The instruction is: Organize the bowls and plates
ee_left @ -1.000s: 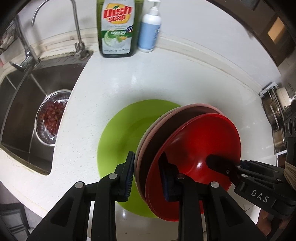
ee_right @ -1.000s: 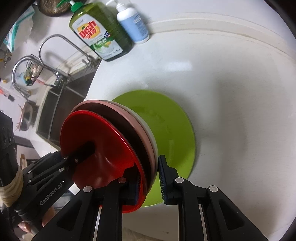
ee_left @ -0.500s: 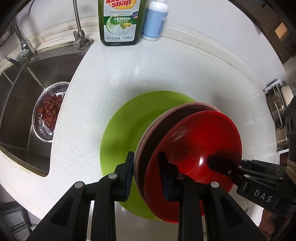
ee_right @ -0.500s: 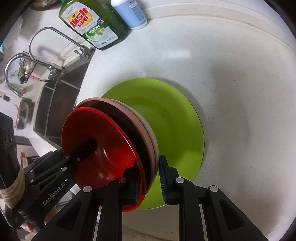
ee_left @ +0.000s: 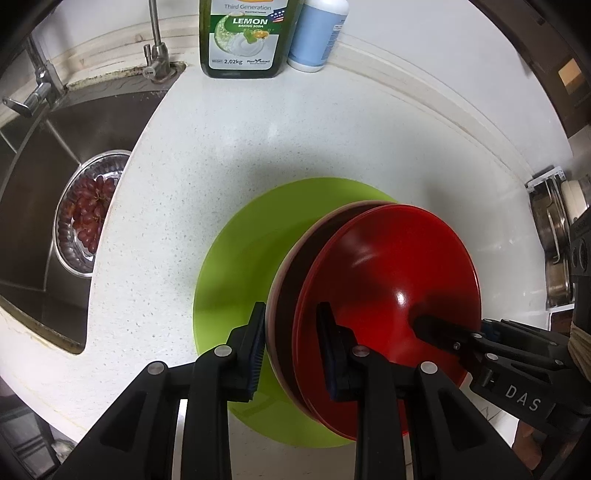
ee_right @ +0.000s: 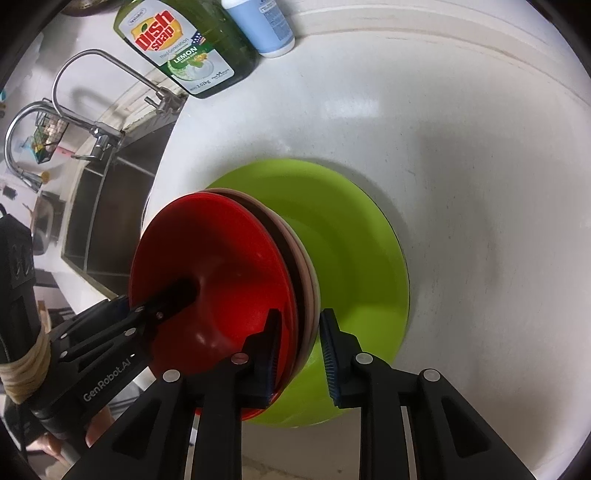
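Left to right: the sink (ee_left: 44, 177) with a metal bowl of grapes (ee_left: 86, 218), then the white table (ee_left: 229, 147). Your left claw (ee_left: 291, 347) and right claw (ee_right: 297, 350) each clamp the rim of one stack of bowls (ee_left: 388, 291) — red innermost, pinkish outside — held on edge over the green plate (ee_left: 243, 258) lying flat on the table.

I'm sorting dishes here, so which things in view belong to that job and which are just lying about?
Job: bowl stack, green plate, left gripper, right gripper.
Lying about: dish soap, blue bottle, grapes, sink.
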Tool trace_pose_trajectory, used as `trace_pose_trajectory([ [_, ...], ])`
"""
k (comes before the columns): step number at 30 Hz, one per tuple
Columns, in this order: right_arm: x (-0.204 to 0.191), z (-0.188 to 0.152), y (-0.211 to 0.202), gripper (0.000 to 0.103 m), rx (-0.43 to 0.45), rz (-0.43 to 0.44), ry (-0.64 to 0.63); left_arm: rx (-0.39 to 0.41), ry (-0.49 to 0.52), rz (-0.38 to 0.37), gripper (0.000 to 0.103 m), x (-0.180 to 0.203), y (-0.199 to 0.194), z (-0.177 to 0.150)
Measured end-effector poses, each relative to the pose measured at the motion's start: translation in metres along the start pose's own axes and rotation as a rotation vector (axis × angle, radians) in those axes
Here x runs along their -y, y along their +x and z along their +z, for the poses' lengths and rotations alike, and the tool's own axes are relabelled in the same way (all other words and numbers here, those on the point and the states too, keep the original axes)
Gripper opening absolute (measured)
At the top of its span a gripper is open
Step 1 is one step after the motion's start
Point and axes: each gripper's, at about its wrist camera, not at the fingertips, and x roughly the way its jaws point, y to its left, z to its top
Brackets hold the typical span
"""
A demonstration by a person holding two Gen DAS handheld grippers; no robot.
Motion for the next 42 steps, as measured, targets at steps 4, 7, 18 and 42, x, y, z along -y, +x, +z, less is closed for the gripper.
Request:
trace_pose_trajectory([
  [4,-0.001,0.001,-0.001,0.029,0.025,0.005,-0.010,0.026,0.015,0.006,0.029,0.000,-0.004,0.000],
  [7,-0.004,0.001,-0.005,0.035,0.057,-0.007,-0.024,0.052,0.028,0.017,0.037,0.000,-0.008,-0.001],
  [18,-0.008,-0.019,-0.032,0.056,0.210,-0.085,-0.056,0.177,0.098,0.079,0.062,-0.004,-0.036,-0.010],
  [42,0.001,-0.173,-0.125,0.080,0.657,-0.185,-0.109,0.577,0.224,0.215,0.096,0.045,-0.128,-0.142],
])
